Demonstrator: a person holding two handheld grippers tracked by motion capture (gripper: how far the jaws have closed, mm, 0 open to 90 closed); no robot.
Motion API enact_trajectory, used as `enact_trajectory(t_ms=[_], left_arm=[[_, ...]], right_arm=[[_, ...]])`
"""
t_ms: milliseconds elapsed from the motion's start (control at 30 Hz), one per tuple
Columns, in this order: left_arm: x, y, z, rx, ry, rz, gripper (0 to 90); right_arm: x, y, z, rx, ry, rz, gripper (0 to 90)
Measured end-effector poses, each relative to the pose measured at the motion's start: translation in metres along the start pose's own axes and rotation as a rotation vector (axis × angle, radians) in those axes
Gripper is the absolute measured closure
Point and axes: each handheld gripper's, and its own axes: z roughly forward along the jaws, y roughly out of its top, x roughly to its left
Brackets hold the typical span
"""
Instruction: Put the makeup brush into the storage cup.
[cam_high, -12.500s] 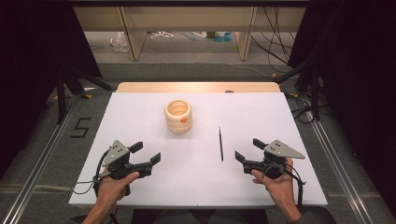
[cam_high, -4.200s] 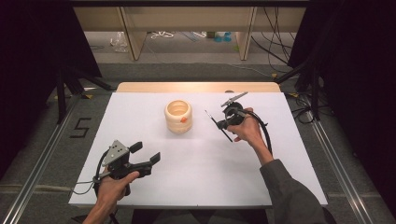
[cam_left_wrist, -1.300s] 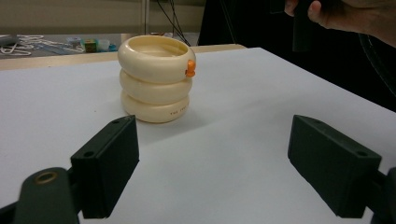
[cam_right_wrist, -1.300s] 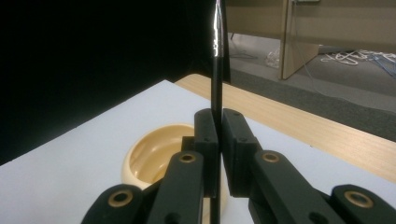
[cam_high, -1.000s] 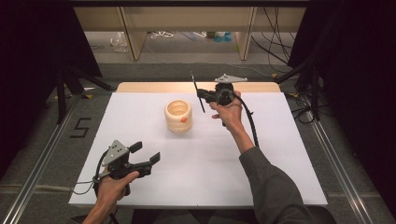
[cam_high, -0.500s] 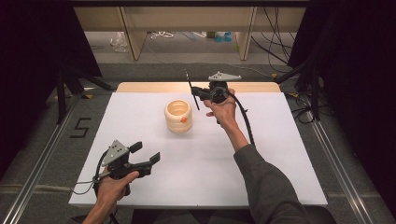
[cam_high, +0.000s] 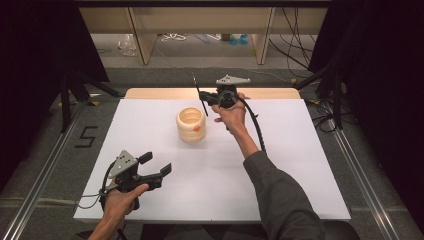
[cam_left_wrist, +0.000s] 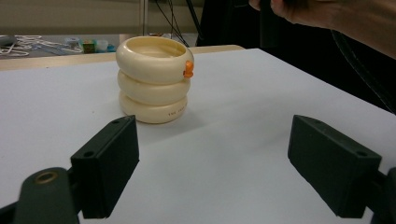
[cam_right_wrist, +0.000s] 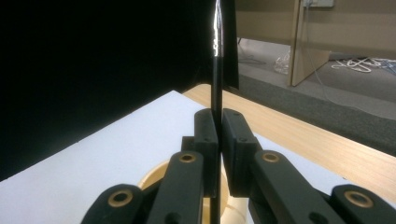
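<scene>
Right tongs (cam_high: 209, 98), clamping the black pen (cam_right_wrist: 216, 79), moved left above the cream holder (cam_high: 191, 124).

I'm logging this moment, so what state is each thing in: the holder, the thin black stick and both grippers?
Cream ringed holder: upright on the white table, mouth open, orange tab on its side.
Black stick: clamped near upright, lifted off the table.
Right gripper: shut on the stick, above the holder.
Left gripper: open, nothing between its jaws, facing the holder.
</scene>
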Motion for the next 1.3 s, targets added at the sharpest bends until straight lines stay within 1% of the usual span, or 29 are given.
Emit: enact_trajectory(t_ms=[67, 100, 200, 300, 367, 400, 467, 500, 533, 600, 667, 767, 867, 900, 933, 967, 1000, 1033, 1133, 1167, 1233, 1300], left_arm=[[0.000, 0.000, 0.000, 0.000, 0.001, -0.002, 15.8], [0.000, 0.000, 0.000, 0.000, 0.001, -0.002, 15.8], [0.000, 0.000, 0.000, 0.000, 0.001, -0.001, 15.8], [0.000, 0.000, 0.000, 0.000, 0.000, -0.003, 15.8], [0.000, 0.000, 0.000, 0.000, 0.001, -0.003, 15.8], [0.000, 0.000, 0.000, 0.000, 0.001, -0.003, 15.8], [0.000, 0.000, 0.000, 0.000, 0.001, -0.003, 15.8], [0.000, 0.000, 0.000, -0.001, 0.000, -0.004, 15.8], [0.000, 0.000, 0.000, -0.001, 0.000, -0.004, 15.8], [0.000, 0.000, 0.000, 0.001, 0.002, -0.003, 15.8], [0.000, 0.000, 0.000, 0.000, 0.001, -0.003, 15.8], [0.000, 0.000, 0.000, 0.001, 0.002, -0.004, 15.8], [0.000, 0.000, 0.000, 0.000, 0.001, -0.003, 15.8], [0.000, 0.000, 0.000, 0.000, 0.000, -0.004, 15.8], [0.000, 0.000, 0.000, 0.000, 0.000, -0.004, 15.8], [0.000, 0.000, 0.000, 0.000, 0.000, -0.003, 15.8], [0.000, 0.000, 0.000, 0.000, 0.000, -0.003, 15.8], [0.000, 0.000, 0.000, -0.001, -0.001, -0.001, 15.8], [0.001, 0.000, -0.001, -0.001, -0.003, -0.001, 15.7], [0.000, 0.000, -0.001, -0.001, -0.003, -0.001, 15.8], [0.000, 0.000, -0.001, -0.001, -0.003, 0.001, 15.8], [0.000, 0.000, 0.000, -0.001, -0.003, 0.000, 15.8]], right_arm=[[0.000, 0.000, 0.001, -0.007, 0.003, -0.002, 85.7], [0.000, 0.000, 0.001, -0.001, 0.009, 0.014, 85.7], [0.001, 0.000, 0.003, -0.010, 0.012, 0.020, 85.7], [0.000, -0.001, 0.004, -0.005, 0.016, 0.019, 85.7], [-0.002, -0.001, 0.004, -0.009, 0.006, 0.006, 85.7], [-0.001, -0.001, 0.004, -0.001, 0.006, 0.023, 85.7], [-0.001, -0.001, 0.004, -0.004, 0.006, 0.022, 85.7], [-0.001, -0.001, 0.004, -0.008, 0.008, 0.011, 85.7], [-0.001, -0.001, 0.004, -0.008, 0.008, 0.011, 85.7], [-0.001, -0.001, 0.005, -0.003, 0.005, 0.025, 85.7], [-0.002, -0.001, 0.006, -0.007, -0.002, 0.018, 85.7], [-0.002, -0.001, 0.008, 0.002, 0.011, 0.031, 85.7], [-0.001, -0.001, 0.008, 0.005, 0.010, 0.027, 85.7], [-0.001, 0.001, 0.009, 0.009, 0.005, 0.007, 85.7], [-0.001, 0.001, 0.009, 0.009, 0.005, 0.007, 85.7], [0.003, 0.004, 0.012, 0.006, 0.014, 0.008, 85.7], [0.003, 0.004, 0.012, 0.006, 0.014, 0.008, 85.7], [0.006, 0.008, 0.015, -0.001, 0.017, -0.011, 85.7], [0.008, 0.009, 0.017, 0.004, 0.021, 0.002, 85.7], [0.007, 0.008, 0.019, -0.002, 0.019, -0.007, 85.7], [0.007, 0.006, 0.020, 0.008, 0.018, -0.002, 85.7], [0.006, 0.005, 0.022, 0.006, 0.018, -0.008, 85.7]])
